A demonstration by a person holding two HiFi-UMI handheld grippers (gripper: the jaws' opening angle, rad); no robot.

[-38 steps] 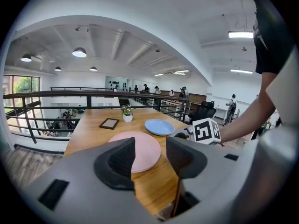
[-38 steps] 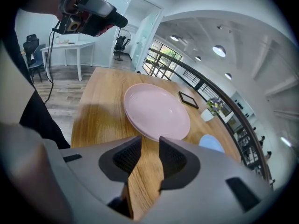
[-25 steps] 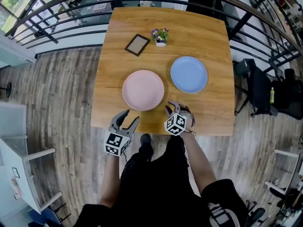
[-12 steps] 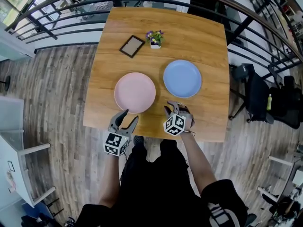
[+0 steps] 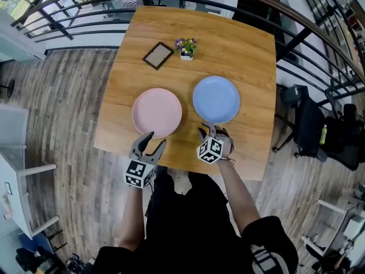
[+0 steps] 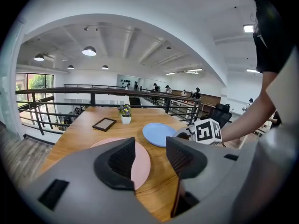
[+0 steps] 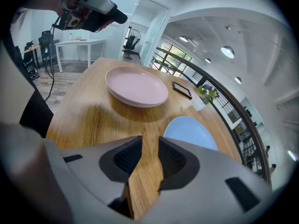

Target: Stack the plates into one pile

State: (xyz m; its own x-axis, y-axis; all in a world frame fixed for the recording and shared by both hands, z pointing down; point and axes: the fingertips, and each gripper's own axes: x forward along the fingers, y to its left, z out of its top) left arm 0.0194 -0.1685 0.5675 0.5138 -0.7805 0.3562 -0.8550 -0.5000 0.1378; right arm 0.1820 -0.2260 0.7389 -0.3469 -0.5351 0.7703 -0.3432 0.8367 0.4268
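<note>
**Head view: two plates lie apart, and both of your grippers are empty**

You stand at the near edge of a wooden table [image 5: 245, 50], holding one gripper in each hand. The pink plate [image 5: 157, 112] lies flat on the near left part of the table. The blue plate [image 5: 216, 99] lies flat to its right, a little farther from you, with a strip of bare wood between the two rims. Neither plate rests on the other.

Your left gripper [image 5: 157, 139] hovers over the near edge of the table, pointing at the near rim of the pink plate. Its own view shows the jaws standing well apart, released, with only the plate and the tabletop visible through the gap. It grasps nothing.

Your right gripper [image 5: 209, 130] points down just beside the near rim of the blue plate; whether it touches the rim you cannot tell from above. Its own view shows the jaws drawn closer but not clenched. A narrow gap remains, only wood grain shows through it, and the blue plate sits ahead and to the right of the jaws.

Toward the far edge stand a small dark picture frame [image 5: 158, 55] on the left and a white flower pot [image 5: 186, 47] just to its right, both well clear of the plates. A dark railing [image 5: 80, 10] runs past the far edge.
</note>
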